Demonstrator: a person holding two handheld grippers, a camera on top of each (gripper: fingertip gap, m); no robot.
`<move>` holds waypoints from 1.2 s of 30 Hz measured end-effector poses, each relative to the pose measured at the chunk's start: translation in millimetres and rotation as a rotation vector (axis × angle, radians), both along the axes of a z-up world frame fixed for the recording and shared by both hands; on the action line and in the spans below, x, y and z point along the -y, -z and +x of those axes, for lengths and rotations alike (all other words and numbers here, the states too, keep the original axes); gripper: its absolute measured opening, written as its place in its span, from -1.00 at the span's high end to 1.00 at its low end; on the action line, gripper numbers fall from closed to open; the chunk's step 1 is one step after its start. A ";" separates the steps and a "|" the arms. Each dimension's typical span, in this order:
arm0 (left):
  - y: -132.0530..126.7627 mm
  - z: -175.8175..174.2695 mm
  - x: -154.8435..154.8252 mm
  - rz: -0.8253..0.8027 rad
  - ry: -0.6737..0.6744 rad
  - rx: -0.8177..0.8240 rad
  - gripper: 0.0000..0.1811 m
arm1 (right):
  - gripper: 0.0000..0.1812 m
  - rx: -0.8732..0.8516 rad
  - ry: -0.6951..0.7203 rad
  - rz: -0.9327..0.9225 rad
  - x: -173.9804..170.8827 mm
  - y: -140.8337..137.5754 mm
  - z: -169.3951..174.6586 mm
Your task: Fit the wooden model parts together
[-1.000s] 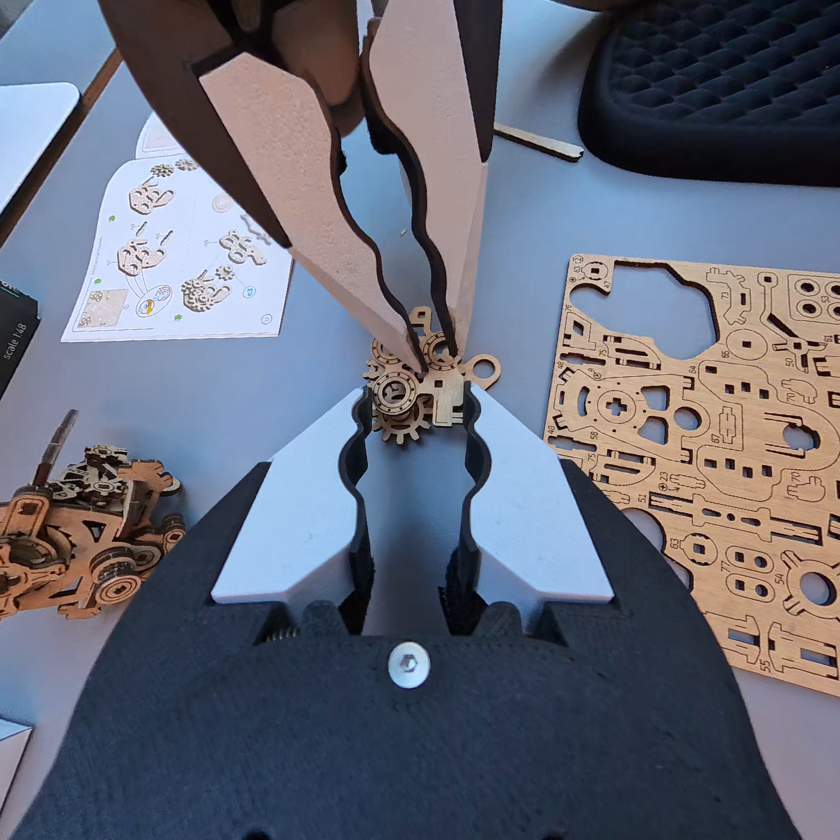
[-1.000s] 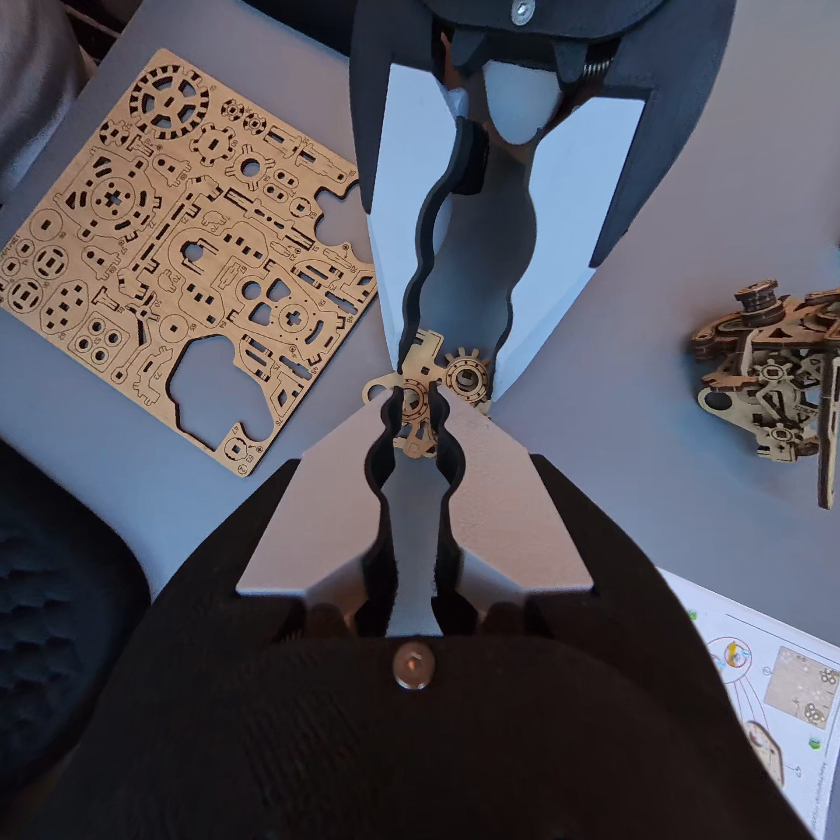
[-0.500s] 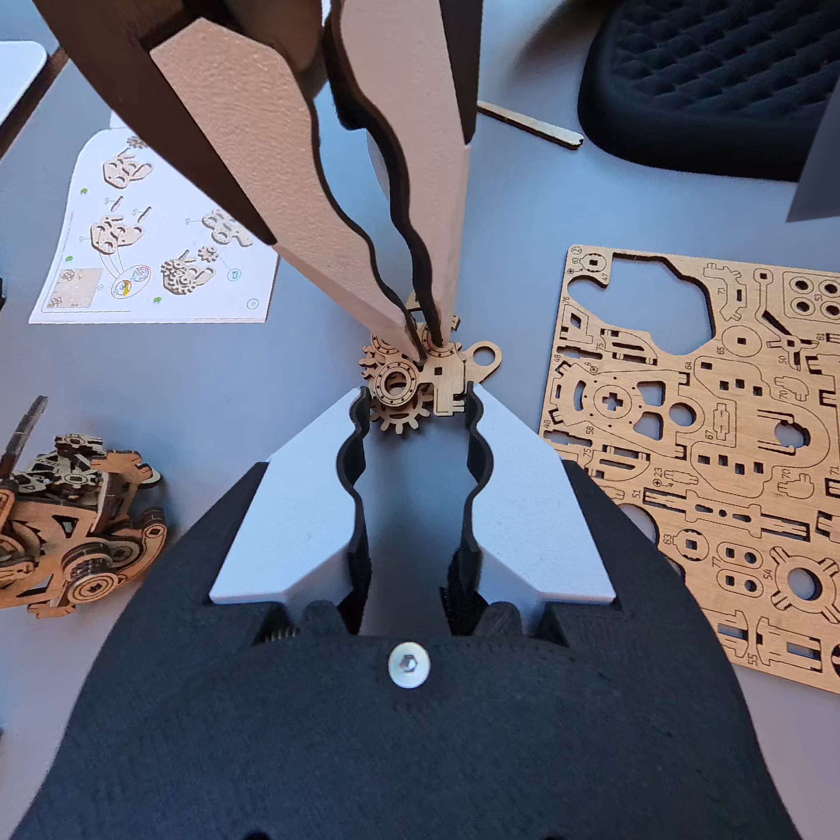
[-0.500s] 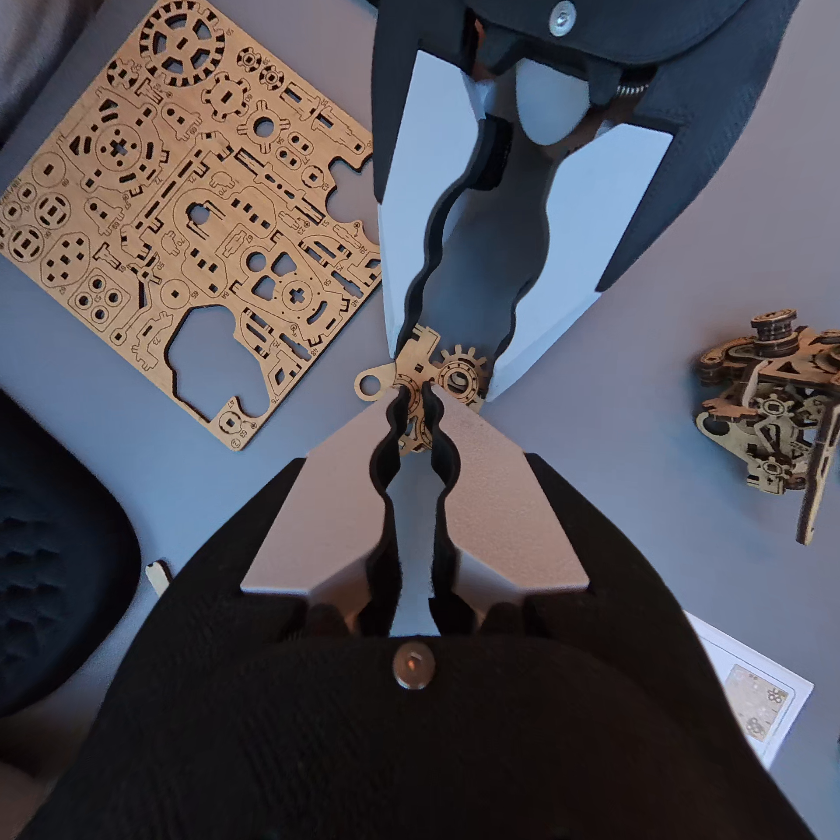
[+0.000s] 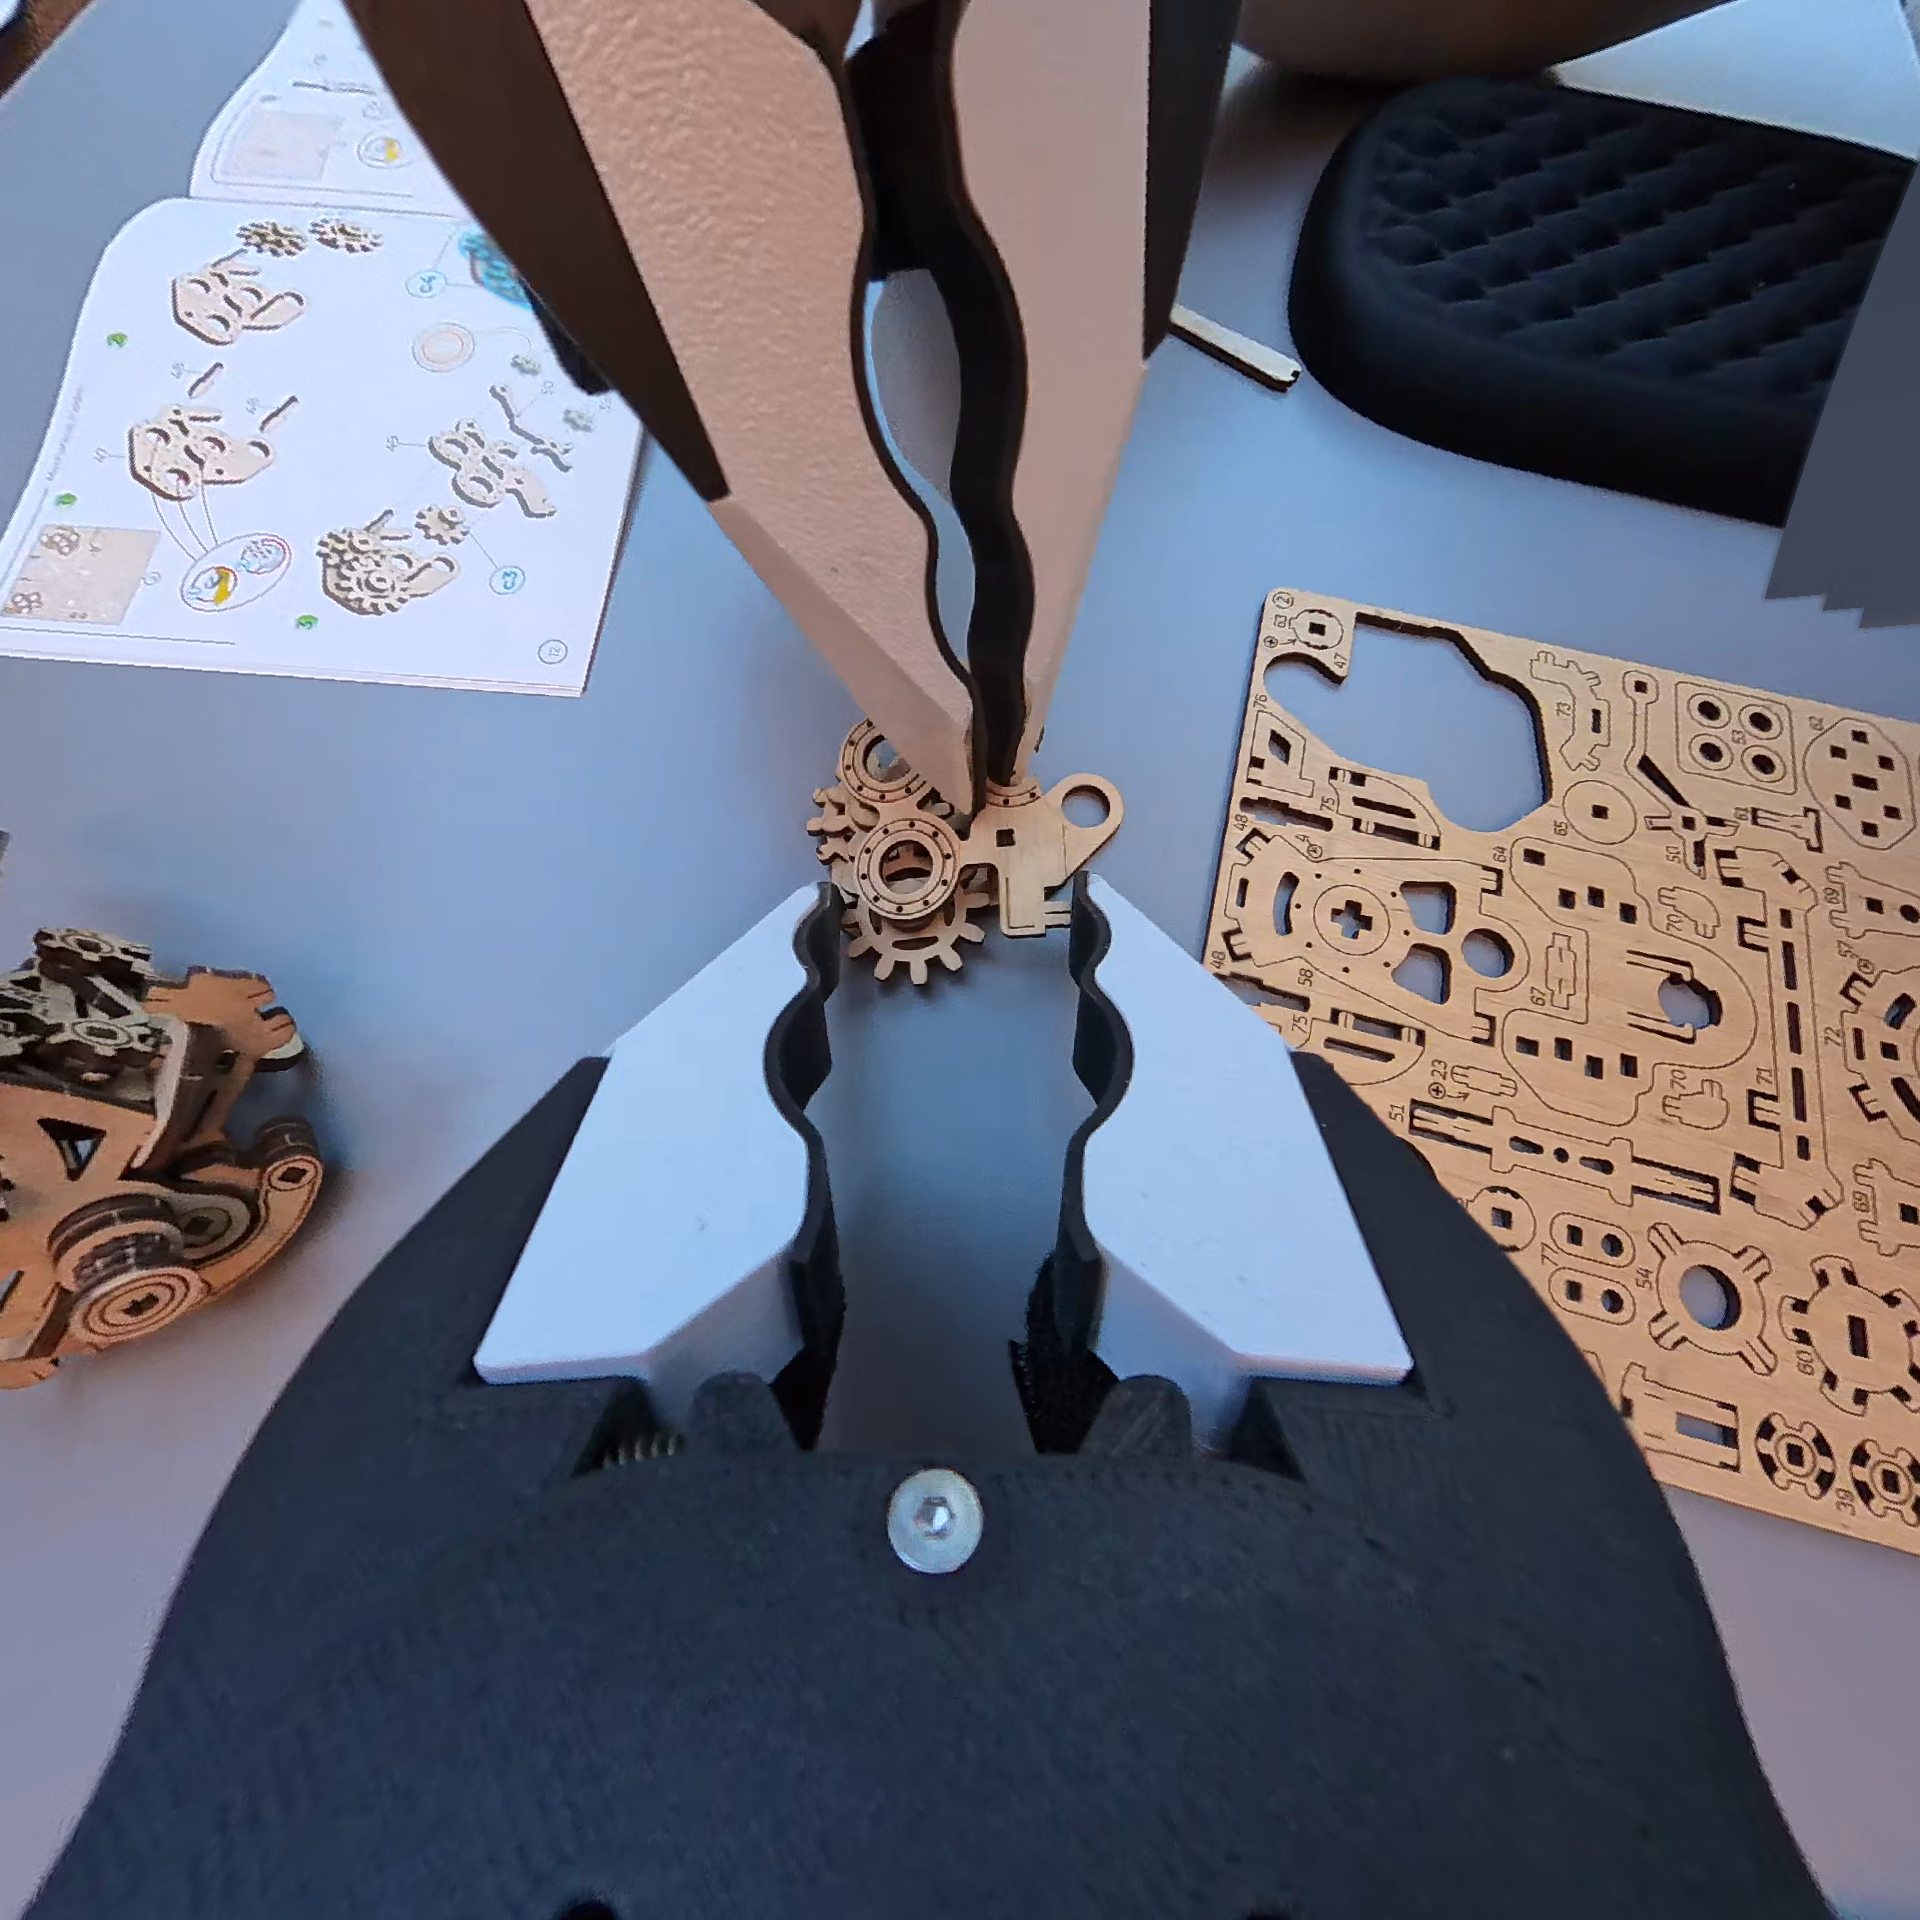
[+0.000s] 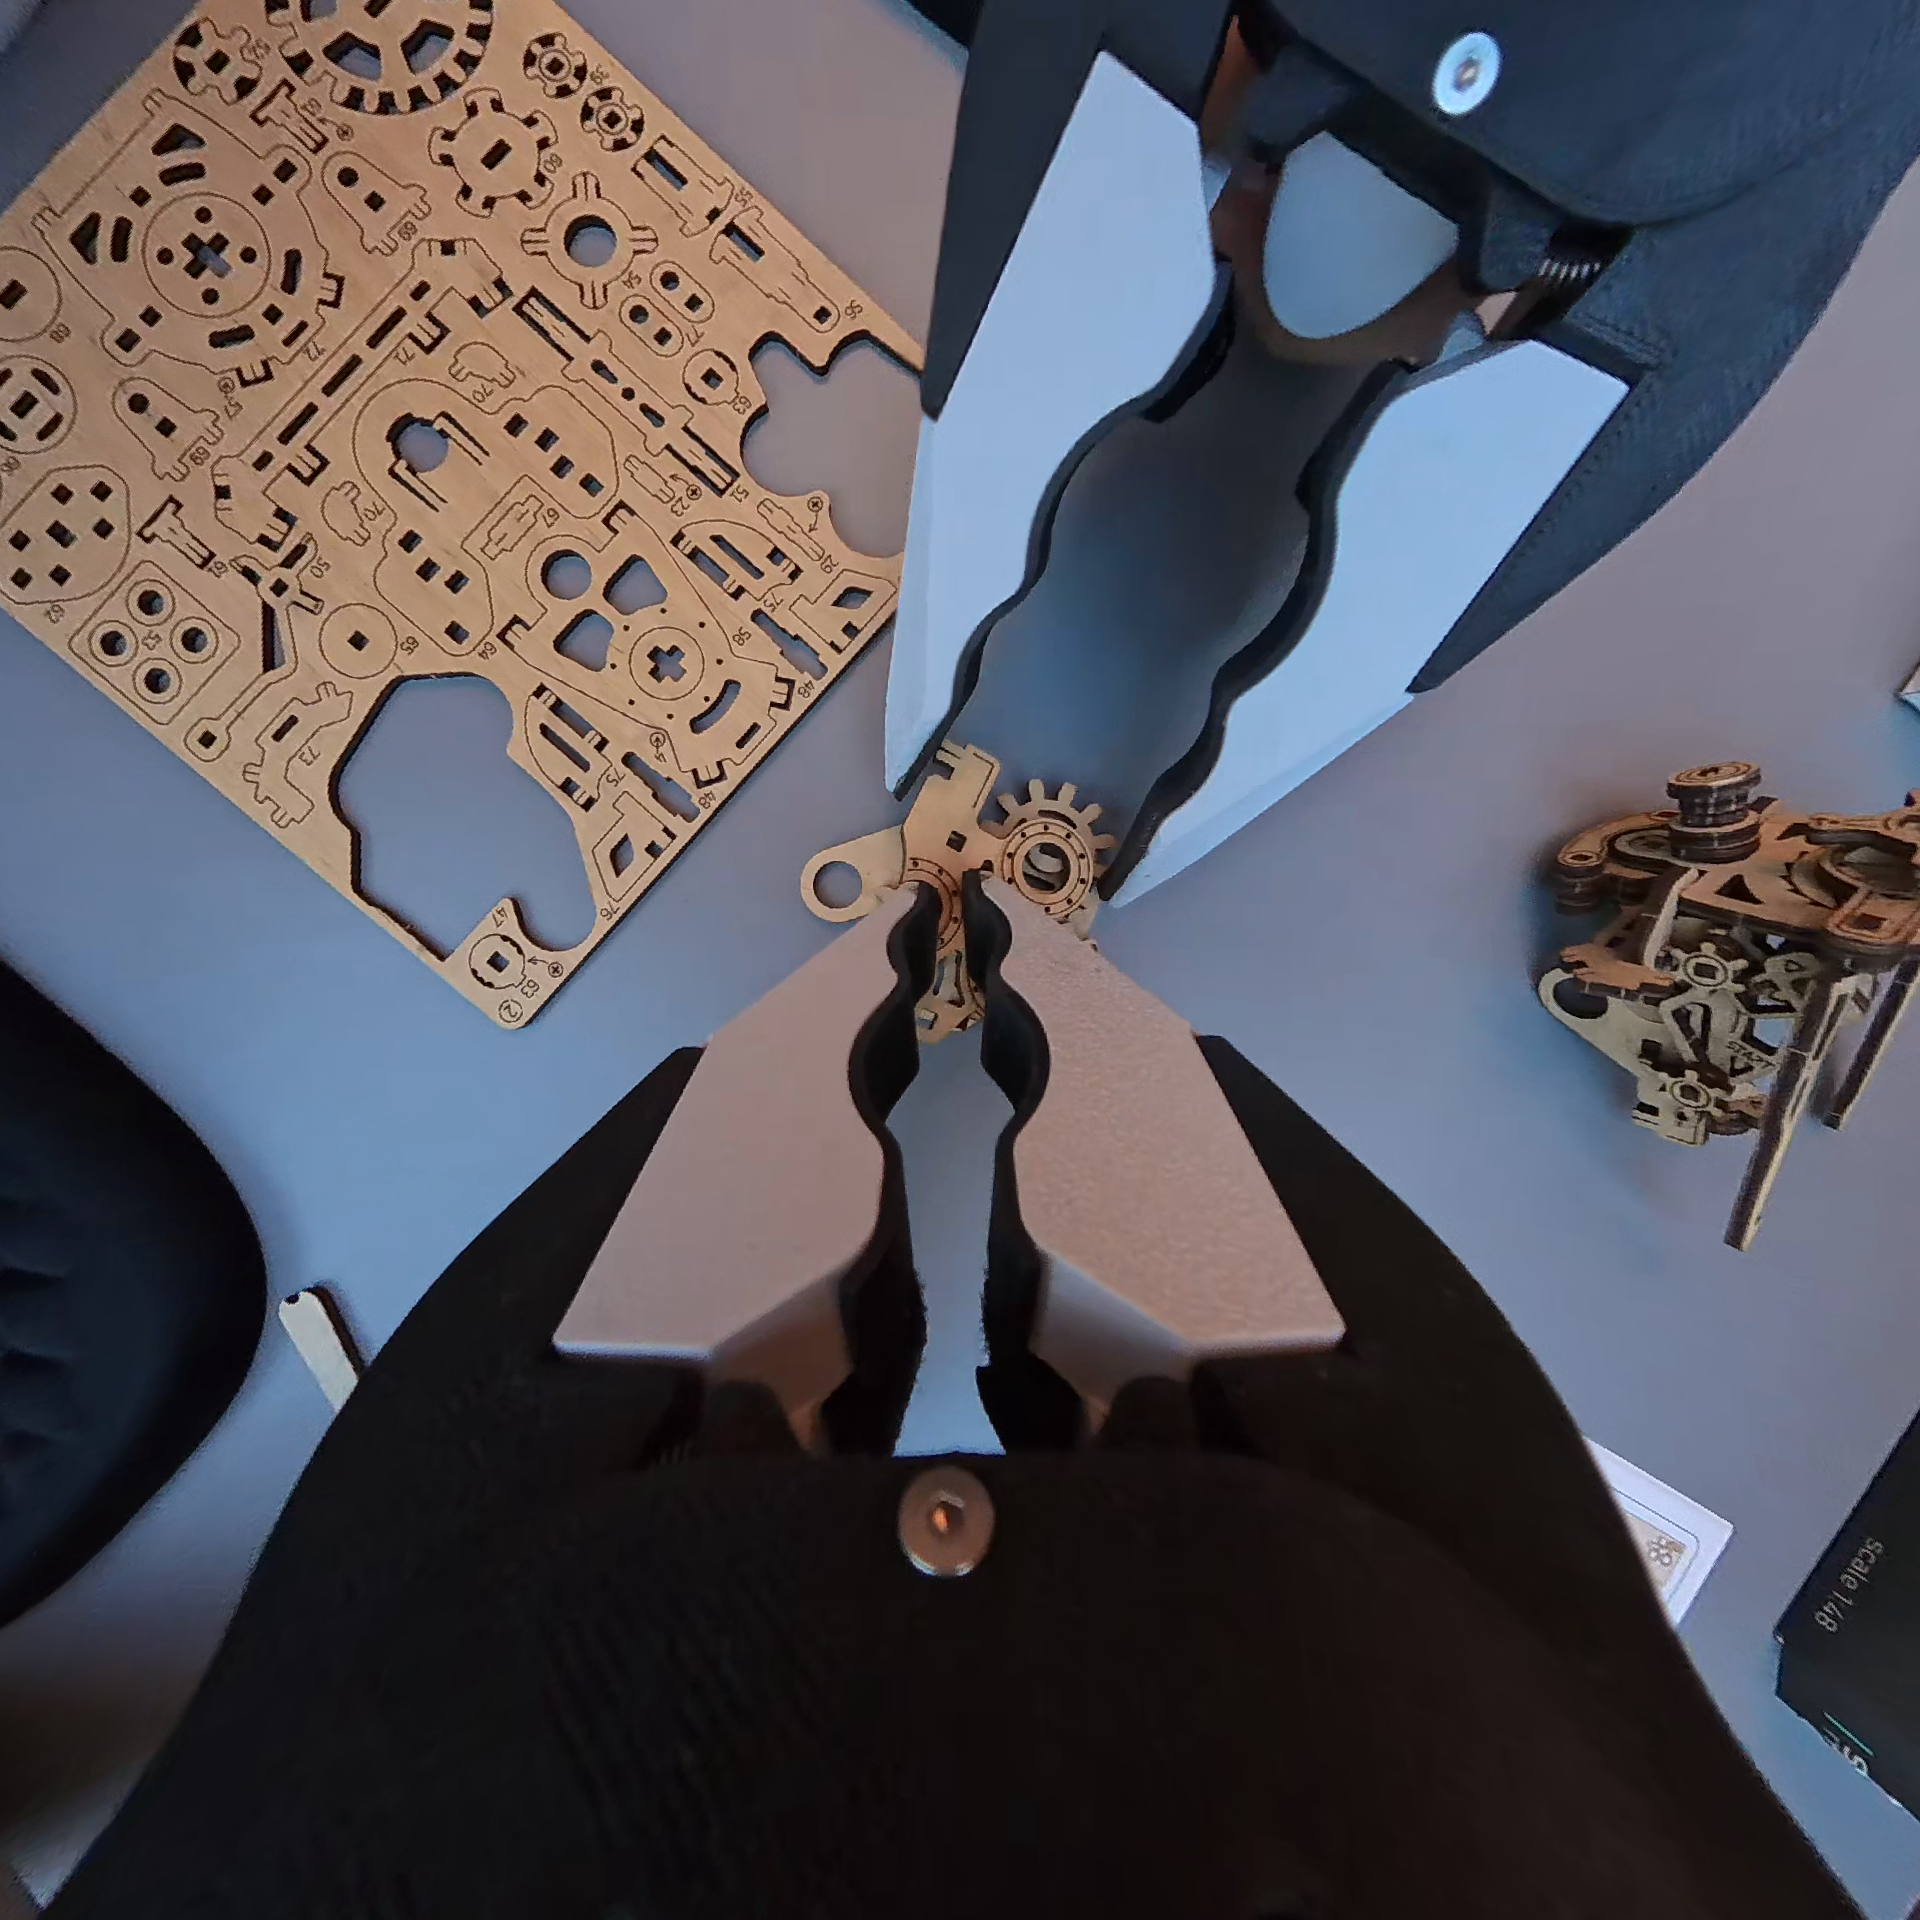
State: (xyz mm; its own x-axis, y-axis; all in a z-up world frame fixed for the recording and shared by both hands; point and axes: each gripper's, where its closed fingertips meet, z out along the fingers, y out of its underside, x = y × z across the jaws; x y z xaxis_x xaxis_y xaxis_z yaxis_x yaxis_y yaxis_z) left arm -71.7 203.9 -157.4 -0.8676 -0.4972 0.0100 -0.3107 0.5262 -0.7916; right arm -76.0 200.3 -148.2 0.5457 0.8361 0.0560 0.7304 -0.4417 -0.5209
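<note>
A small wooden gear assembly [image 5: 940, 868], a flat plate with a ring tab and toothed gears, lies on the grey table. My left gripper [image 5: 951, 912], with white fingers, is closed to the assembly's width and touches it on both sides. My right gripper [image 6: 945, 899], with pinkish fingers, comes from the opposite side. Its tips pinch a small round part on top of the assembly [image 6: 997, 852]. The right gripper also shows in the left wrist view [image 5: 987, 769], and the left gripper in the right wrist view [image 6: 1013, 831].
A laser-cut wooden parts sheet [image 5: 1558, 987] [image 6: 416, 468] lies beside the assembly. A partly built wooden model [image 5: 125, 1143] [image 6: 1745, 966] sits on the other side. There is also an instruction sheet [image 5: 312, 447], a black cushion [image 5: 1610, 260], a loose wooden stick [image 5: 1236, 348] and a black box [image 6: 1860, 1662]. The tips of both grippers are at nearly the same place.
The right gripper's tips have closed from a small gap to a pinch on the assembly's top, and it has tilted more upright. The left gripper's width is unchanged.
</note>
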 end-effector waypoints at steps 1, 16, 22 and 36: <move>-0.1 -0.4 -0.4 -0.005 -0.001 -0.009 0.53 | 0.96 0.002 0.000 0.006 -0.3 -0.1 -0.3; 6.4 -5.8 -20.1 0.055 0.000 -0.047 0.50 | 1.00 0.039 -0.001 0.005 3.4 7.8 1.8; -9.4 -3.3 -25.2 -0.024 -0.034 -0.052 0.51 | 1.00 -0.032 0.014 0.033 4.2 -2.8 0.3; -16.4 3.1 -14.4 -0.058 -0.067 -0.014 0.37 | 0.78 -0.376 0.446 0.240 6.0 -23.1 34.4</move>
State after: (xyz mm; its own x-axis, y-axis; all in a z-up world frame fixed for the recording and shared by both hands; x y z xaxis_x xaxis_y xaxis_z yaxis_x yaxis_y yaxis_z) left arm -68.6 218.3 -141.0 -0.8318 -0.5525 0.0529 -0.3553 0.4568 -0.8155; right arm -41.6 194.2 -125.0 0.8576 0.5119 -0.0496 0.2507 -0.5004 -0.8287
